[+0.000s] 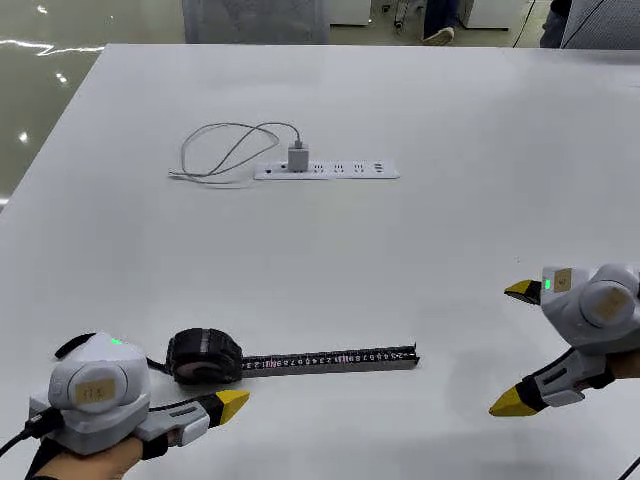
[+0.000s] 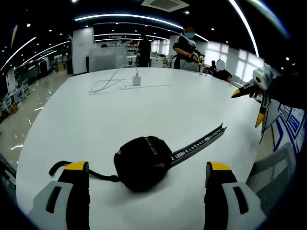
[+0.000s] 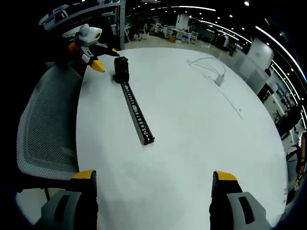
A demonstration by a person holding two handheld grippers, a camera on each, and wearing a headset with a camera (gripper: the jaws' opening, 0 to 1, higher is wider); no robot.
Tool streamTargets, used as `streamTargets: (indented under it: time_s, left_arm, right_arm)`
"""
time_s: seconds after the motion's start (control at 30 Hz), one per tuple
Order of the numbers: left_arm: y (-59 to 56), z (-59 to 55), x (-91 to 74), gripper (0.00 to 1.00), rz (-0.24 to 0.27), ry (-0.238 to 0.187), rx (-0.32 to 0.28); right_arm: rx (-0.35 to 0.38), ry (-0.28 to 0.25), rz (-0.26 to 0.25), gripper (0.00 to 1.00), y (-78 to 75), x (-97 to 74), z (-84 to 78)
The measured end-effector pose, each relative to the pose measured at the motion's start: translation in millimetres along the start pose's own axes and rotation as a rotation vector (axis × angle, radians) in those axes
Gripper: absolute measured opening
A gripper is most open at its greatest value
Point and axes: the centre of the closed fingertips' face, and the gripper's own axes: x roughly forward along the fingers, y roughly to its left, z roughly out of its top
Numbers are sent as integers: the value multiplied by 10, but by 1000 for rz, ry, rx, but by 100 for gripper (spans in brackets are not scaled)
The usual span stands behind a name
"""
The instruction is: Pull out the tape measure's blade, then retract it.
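I've the tape measure by the near edge of the surface, blade out flat, case between the wide jaws of my left gripper, ungripped. On my right gripper jaws wide, empty, clear of the blade tip; its view adds a chair at that edge

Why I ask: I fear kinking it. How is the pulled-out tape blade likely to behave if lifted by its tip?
The blade lies straight and flat on the table, so it probably stays stiff over this short run, yet may buckle if bent. Its end hook looks small, likely slippery to pinch. The case looks chunky and would probably anchor it.
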Motion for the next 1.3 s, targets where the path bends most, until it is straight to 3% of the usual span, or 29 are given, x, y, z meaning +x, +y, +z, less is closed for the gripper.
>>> streamTargets:
  time_s: [0.07, 0.13, 0.2, 0.33, 0.43, 0.53, 0.67, 0.7, 0.8, 0.9, 1.07, 1.27, 1.3]
  left_arm:
    - [40, 55, 33, 99, 24, -46, 13]
    - [18, 90, 45, 99, 15, -62, 16]
    - [31, 80, 70, 99, 38, -54, 26]
    - [56, 64, 97, 99, 65, -47, -15]
    - [100, 83, 108, 99, 122, -60, -17]
    - [192, 122, 80, 99, 213, -97, 4]
    - [89, 32, 151, 99, 174, -73, -77]
    - [81, 32, 165, 99, 175, -77, -70]
    - [30, 56, 188, 99, 173, -95, -61]
    - [1, 59, 231, 99, 180, -98, -32]
    - [-59, 59, 289, 99, 174, -99, 2]
    - [-82, 38, 328, 99, 174, -100, -13]
    - [-82, 42, 330, 99, 176, -103, -10]
  right_arm:
    - [-17, 2, 10, 99, -30, 68, 20]
    - [-16, 6, 17, 99, -68, 116, 36]
    - [-19, 10, 24, 99, -87, 166, 57]
    - [-33, 16, 42, 99, -85, 262, 89]
    - [-56, 19, 37, 99, -118, 331, 142]
    - [-64, 23, 49, 99, -146, 410, 178]
    - [-118, -6, 64, 99, -133, 507, 302]
    - [-150, -34, 70, 99, -110, 530, 366]
    - [-130, -5, 99, 99, -56, 597, 374]
    - [-162, 16, 99, 99, -55, 672, 360]
    - [-165, 23, 120, 99, -32, 755, 345]
    - [-169, 1, 117, 99, -105, 843, 420]
    - [-169, 1, 116, 94, -111, 850, 426]
